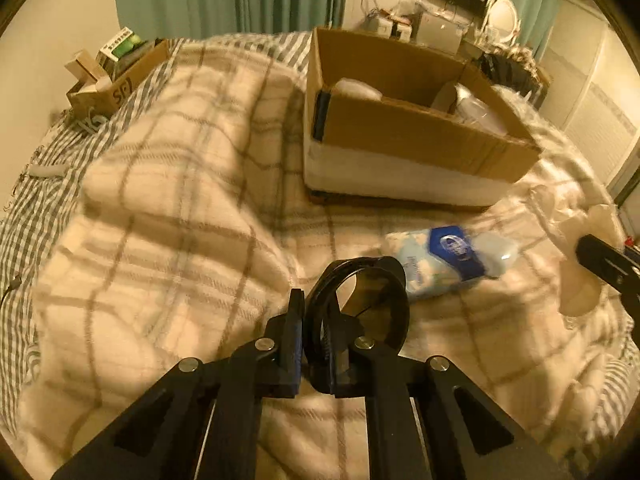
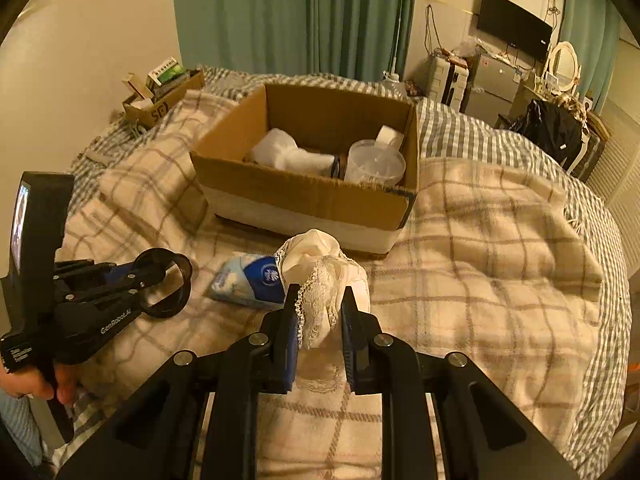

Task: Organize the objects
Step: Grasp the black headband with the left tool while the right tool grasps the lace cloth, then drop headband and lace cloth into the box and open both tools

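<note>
Left wrist view: the left gripper (image 1: 316,320) has its jaws pressed together on the rim of a black, ring-shaped plastic hoop (image 1: 360,300), which stands on edge above the cream plaid blanket (image 1: 160,200). Only a thin edge sits between the pads, so the hoop could swivel or slip out on the way, most likely if the wrist tips or swings fast. Just beyond it lies a soft blue-and-white tissue pack (image 1: 448,256), near enough that the hoop could nudge it. The open brown cardboard box (image 1: 420,136) stands further back on the blanket, and its near wall is tall; a low carry would knock the hoop against it

Right wrist view: the right gripper (image 2: 320,312) pinches a bunched white lace-trimmed cloth (image 2: 324,276), most of which bulges above the fingertips. Loose folds could snag on the box rim or drag across the tissue pack, which lies just beside the cloth on its left. The box already holds a clear plastic tub (image 2: 374,162) and a white bundle (image 2: 288,152), so free room is limited, and a careless drop might land on the tub. The left gripper is near at the left edge, held by a hand (image 2: 28,384); if both move to the box together they could collide
</note>
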Demonstrator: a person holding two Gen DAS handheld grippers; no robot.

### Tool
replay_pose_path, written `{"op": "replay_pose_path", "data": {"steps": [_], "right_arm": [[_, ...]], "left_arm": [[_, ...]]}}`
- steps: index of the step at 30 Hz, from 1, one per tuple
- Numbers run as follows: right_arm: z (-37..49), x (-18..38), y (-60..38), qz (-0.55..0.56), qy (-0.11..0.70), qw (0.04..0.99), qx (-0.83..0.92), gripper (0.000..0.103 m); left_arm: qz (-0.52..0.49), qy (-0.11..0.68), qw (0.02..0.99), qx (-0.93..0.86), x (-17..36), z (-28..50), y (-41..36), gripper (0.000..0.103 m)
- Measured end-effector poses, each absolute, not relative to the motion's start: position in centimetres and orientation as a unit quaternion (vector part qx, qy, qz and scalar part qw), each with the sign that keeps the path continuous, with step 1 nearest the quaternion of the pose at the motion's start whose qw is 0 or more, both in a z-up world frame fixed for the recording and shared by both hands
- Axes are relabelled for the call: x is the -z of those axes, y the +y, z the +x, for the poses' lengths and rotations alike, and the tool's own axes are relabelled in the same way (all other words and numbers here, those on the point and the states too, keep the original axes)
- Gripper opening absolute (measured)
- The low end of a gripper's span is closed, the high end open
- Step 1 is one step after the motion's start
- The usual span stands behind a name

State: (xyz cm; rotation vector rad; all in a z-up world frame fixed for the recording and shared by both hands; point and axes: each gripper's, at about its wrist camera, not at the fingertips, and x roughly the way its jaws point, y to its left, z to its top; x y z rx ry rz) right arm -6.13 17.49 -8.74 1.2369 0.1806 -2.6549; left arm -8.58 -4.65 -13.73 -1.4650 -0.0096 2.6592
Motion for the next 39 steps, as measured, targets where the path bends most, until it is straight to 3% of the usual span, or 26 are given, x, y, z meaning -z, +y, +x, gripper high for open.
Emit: {"op": "replay_pose_path", "data": {"steps": [9,21,39], "right_arm": [[-5.7,3.3,17.5,0.374,0.067,0.112,0.918,0.017],[-14.2,-4.0,17.9,0.316,0.048,0.136,0.938,0.017],[-26.3,5.3,17.1,0.381,0.008,0.177,0.907,0.016]], "left_arm": [[-0.435,0.018,0.075,-0.897,8.1,-8.0,-3.9,0.009],[-0.362,0.041,0.107,-0.925,-0.2,-16.6,-0.5,0.009],[-0.410,0.064,0.107,-0.904,7.7,-25.0,1.7,0.009]]}}
